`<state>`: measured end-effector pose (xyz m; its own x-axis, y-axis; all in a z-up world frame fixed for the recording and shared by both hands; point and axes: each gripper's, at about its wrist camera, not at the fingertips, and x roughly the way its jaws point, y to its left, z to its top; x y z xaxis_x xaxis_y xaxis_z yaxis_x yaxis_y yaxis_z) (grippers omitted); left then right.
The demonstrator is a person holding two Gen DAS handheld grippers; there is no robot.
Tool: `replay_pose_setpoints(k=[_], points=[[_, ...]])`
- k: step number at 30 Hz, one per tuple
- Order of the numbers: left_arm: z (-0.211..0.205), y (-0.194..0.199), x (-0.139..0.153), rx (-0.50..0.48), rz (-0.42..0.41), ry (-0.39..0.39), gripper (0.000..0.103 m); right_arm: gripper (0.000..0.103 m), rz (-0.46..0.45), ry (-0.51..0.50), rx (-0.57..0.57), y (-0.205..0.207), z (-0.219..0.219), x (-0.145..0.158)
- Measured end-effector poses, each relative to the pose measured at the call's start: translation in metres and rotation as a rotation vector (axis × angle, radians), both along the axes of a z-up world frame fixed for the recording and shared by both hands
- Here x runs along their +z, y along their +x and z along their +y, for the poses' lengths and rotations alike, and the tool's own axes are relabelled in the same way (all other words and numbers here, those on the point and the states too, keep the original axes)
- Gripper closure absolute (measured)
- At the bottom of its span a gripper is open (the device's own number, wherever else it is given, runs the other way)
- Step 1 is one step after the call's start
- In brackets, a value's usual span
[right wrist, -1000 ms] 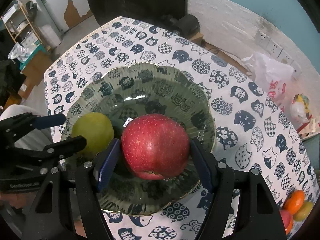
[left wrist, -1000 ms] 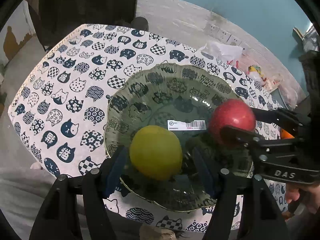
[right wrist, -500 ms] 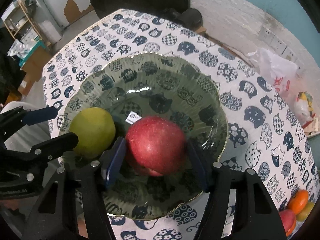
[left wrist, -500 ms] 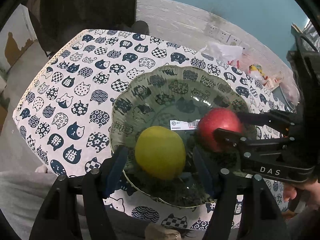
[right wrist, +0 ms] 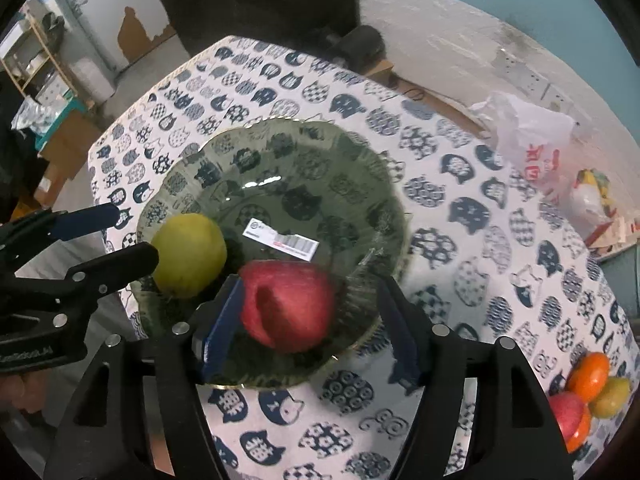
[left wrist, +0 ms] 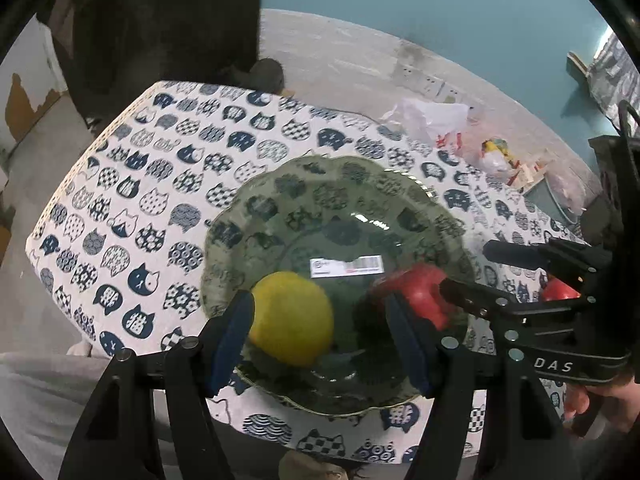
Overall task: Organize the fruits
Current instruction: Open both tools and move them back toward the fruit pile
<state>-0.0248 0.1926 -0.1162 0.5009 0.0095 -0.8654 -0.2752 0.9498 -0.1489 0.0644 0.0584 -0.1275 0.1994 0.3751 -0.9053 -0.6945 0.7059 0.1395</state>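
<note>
I have both fruits down in the glass bowl [right wrist: 360, 184]: the yellow fruit [left wrist: 292, 316] sits loose between my left gripper's [left wrist: 320, 334] parted jaws, and my right gripper [right wrist: 308, 328] is opening off the red apple [right wrist: 288, 306]. Either fruit may roll if a pad clips it while I lift out.

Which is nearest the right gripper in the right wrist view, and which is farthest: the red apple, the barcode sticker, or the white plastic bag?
1. Red apple: between the opening jaws of the right gripper, in the glass plate.
2. Barcode sticker: just beyond the apple, at the plate's middle.
3. White plastic bag: far upper right, past the plate near the table's edge.
</note>
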Motion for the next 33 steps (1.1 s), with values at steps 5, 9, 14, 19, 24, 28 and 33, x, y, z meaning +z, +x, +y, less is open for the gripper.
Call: replay_pose_setpoints(k=[5, 9, 14, 19, 24, 28, 33], points=[[-0.017, 0.005, 0.010, -0.029, -0.013, 0.004, 0.033, 0.030, -0.024, 0.002, -0.056, 0.001, -0.026, 0.017], [-0.031, 0.009, 0.019, -0.055, -0.029, 0.003, 0.033, 0.030, -0.038, 0.008, -0.110, 0.004, -0.049, 0.031], [-0.051, 0.012, 0.028, -0.088, -0.047, 0.020, 0.033, 0.029, -0.075, 0.010, -0.165, 0.004, -0.081, 0.050], [-0.071, 0.014, 0.037, -0.118, -0.069, 0.051, 0.033, 0.026, -0.091, 0.034, -0.216, 0.003, -0.109, 0.066], [-0.092, 0.016, 0.048, -0.142, -0.104, 0.076, 0.031, 0.023, -0.124, 0.038, -0.249, -0.002, -0.131, 0.078], [-0.107, 0.017, 0.053, -0.162, -0.120, 0.084, 0.029, 0.022, -0.137, 0.044, -0.276, -0.006, -0.149, 0.083], [-0.128, 0.021, 0.057, -0.194, -0.128, 0.096, 0.029, 0.019, -0.155, 0.040, -0.307, -0.011, -0.171, 0.087]])
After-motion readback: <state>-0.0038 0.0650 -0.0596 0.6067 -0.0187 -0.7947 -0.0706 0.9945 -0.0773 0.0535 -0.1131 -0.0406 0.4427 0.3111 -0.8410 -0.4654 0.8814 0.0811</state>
